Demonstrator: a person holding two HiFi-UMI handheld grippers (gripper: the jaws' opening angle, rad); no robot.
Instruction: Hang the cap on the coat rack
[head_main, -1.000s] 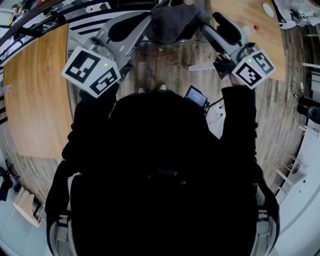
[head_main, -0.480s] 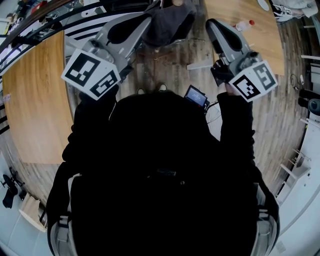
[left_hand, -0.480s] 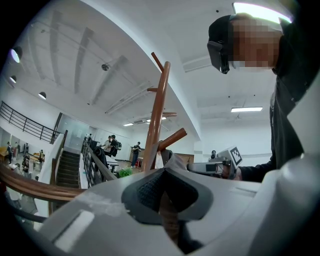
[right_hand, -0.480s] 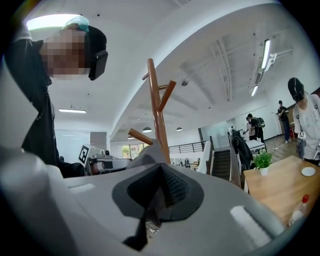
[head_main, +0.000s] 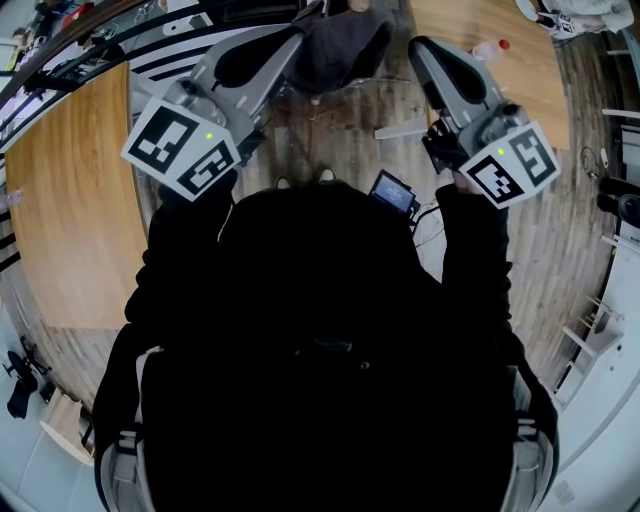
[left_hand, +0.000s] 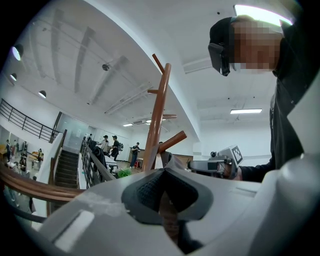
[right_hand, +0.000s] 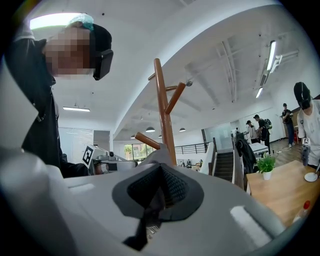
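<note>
In the head view a dark grey cap (head_main: 340, 45) hangs high between my two raised grippers. My left gripper (head_main: 296, 40) is shut with its tip at the cap's left edge. My right gripper (head_main: 414, 47) is shut just right of the cap, and a narrow gap seems to separate them. The brown wooden coat rack (left_hand: 156, 120) stands right behind the shut left gripper (left_hand: 167, 165) in the left gripper view. In the right gripper view the coat rack (right_hand: 162, 110) stands just behind the right gripper (right_hand: 156, 157). I cannot make out the cap in either gripper view.
Wooden tables lie to the left (head_main: 70, 200) and at the upper right (head_main: 500, 40), where a red-capped bottle (head_main: 495, 47) stands. A staircase with a railing (left_hand: 65, 170) and several people are far behind the rack. A potted plant (right_hand: 266, 165) stands on a table.
The right gripper's jaws, open at the cap's right edge a second ago, have closed, and it has drawn slightly away from the cap. The left gripper has hardly moved.
</note>
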